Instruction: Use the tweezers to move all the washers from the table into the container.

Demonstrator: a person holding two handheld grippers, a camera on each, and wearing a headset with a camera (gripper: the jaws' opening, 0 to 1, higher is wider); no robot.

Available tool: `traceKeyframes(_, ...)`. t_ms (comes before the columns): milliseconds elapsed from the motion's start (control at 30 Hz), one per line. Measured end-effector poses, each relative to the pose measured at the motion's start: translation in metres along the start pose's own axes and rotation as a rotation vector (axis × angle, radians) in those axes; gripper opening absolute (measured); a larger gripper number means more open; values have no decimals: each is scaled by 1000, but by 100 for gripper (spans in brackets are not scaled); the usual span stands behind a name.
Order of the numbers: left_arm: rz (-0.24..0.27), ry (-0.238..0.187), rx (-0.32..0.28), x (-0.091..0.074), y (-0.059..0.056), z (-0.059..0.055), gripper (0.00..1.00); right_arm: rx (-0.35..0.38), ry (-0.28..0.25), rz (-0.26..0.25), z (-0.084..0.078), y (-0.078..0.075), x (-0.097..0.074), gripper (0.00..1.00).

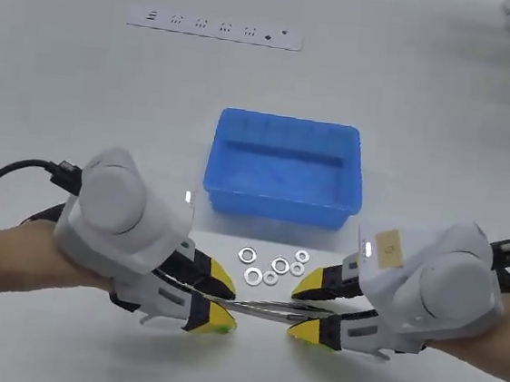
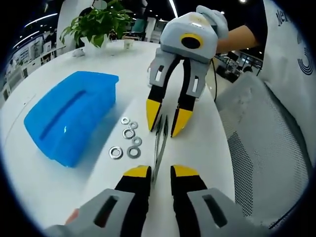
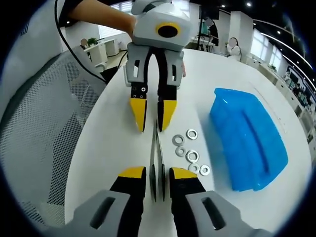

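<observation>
- left gripper [image 1: 216,302], lower left of the head view: jaws slightly apart, with the narrow end of the tweezers [image 1: 261,309] between them, unclamped.
- right gripper [image 1: 316,307], lower right: jaws close around the tweezers' spread end; I cannot tell if they grip it.
- 6 washers [image 1: 274,266], center, lie just below the blue container [image 1: 277,202].

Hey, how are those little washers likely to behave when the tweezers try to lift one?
The washers lie flat and look thin, so getting a tip under an edge is probably fiddly. Their shiny metal looks slippery, so one may slide on the smooth table or slip from the tweezers.
</observation>
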State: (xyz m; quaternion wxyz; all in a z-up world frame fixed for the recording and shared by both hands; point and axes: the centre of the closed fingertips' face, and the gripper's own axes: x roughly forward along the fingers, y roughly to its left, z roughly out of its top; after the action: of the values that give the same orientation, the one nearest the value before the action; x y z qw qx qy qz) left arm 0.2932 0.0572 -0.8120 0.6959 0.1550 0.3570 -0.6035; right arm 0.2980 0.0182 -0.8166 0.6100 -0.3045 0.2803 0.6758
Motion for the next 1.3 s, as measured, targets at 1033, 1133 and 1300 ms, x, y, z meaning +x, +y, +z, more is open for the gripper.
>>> traceKeyframes(1033,4,42,44,1,4,1,7,14,2,-17,3,0,3,10)
traceKeyframes(1133,-11,50,65,3,-1,1,6,14,4,-24,4,2,3,9)
traceKeyframes(1300,17,77,85,2,-1,0,6,8,4,-38,4,5,4,8)
